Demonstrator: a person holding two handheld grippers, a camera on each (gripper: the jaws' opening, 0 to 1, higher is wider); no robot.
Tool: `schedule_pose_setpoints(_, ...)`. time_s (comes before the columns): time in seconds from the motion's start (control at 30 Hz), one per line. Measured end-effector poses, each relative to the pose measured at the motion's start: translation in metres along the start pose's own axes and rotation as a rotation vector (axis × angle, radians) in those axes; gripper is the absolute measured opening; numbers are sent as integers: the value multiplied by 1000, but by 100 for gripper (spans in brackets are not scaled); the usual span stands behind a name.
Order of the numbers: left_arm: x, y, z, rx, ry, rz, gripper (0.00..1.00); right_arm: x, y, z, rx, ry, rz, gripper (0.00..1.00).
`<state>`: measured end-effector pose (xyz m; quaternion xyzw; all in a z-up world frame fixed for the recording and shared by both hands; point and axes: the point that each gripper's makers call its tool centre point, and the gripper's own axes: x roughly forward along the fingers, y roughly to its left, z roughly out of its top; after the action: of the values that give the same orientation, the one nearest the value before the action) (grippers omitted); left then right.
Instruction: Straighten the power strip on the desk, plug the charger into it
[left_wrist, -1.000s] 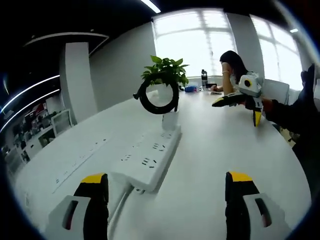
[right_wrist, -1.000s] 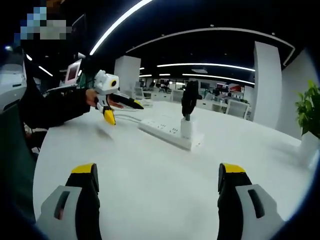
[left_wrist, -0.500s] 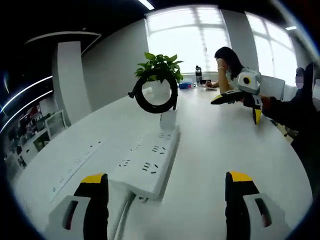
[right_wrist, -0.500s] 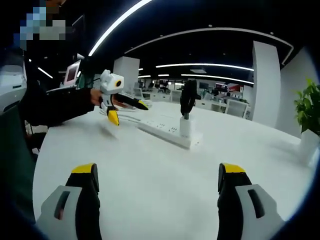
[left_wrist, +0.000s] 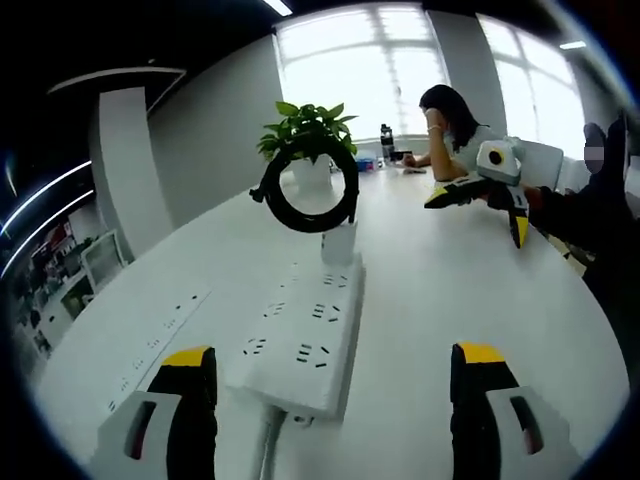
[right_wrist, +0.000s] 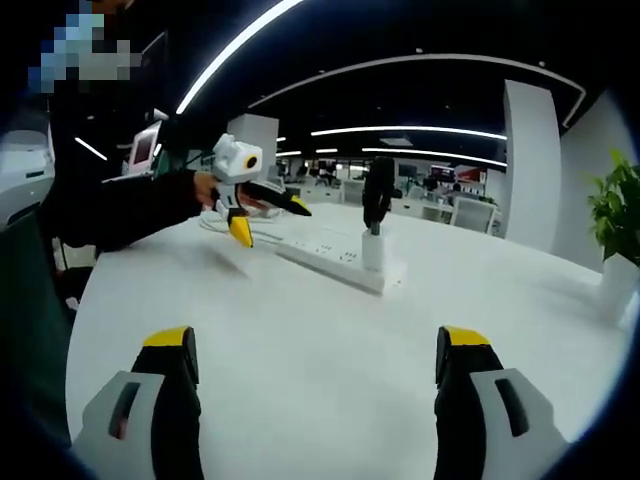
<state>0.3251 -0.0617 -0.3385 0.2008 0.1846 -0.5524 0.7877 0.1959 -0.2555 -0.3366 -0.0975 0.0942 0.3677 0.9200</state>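
White table (left_wrist: 440, 290) runs under both my tools in a bright open office. My left gripper (left_wrist: 335, 395) has its fingers (left_wrist: 190, 372) spread wide with nothing between them; the near end of the white power strip (left_wrist: 305, 335) lies just ahead between them, nearer the left finger. At the strip's far end the white charger (left_wrist: 339, 243) stands plugged in upright, its black cable (left_wrist: 305, 190) coiled in a ring above it. My right gripper (right_wrist: 312, 385) is likewise wide and holding nothing, with bare table between its fingers; the strip lies well ahead, slightly left. Beyond the charger, a potted plant (left_wrist: 305, 130) and a seated person (left_wrist: 445, 125).
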Motion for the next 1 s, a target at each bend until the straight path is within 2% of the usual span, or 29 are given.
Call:
schedule_pose_setpoints(0.17,3,-1,4,-10,-14,-40,99,-1,1,-2,-3,3,-3,99)
schedule_pose_setpoints(0.47,13,3,16,-14,-25,-73,99,-5,1,-6,11,1,-7,100)
schedule_pose_setpoints(0.7,22,1,16,5,-10,-104,99,-4,3,-8,11,5,-2,100)
schedule_pose_setpoints(1.0,26,9,14,0,-5,-116,99,-3,4,-9,14,6,-2,100)
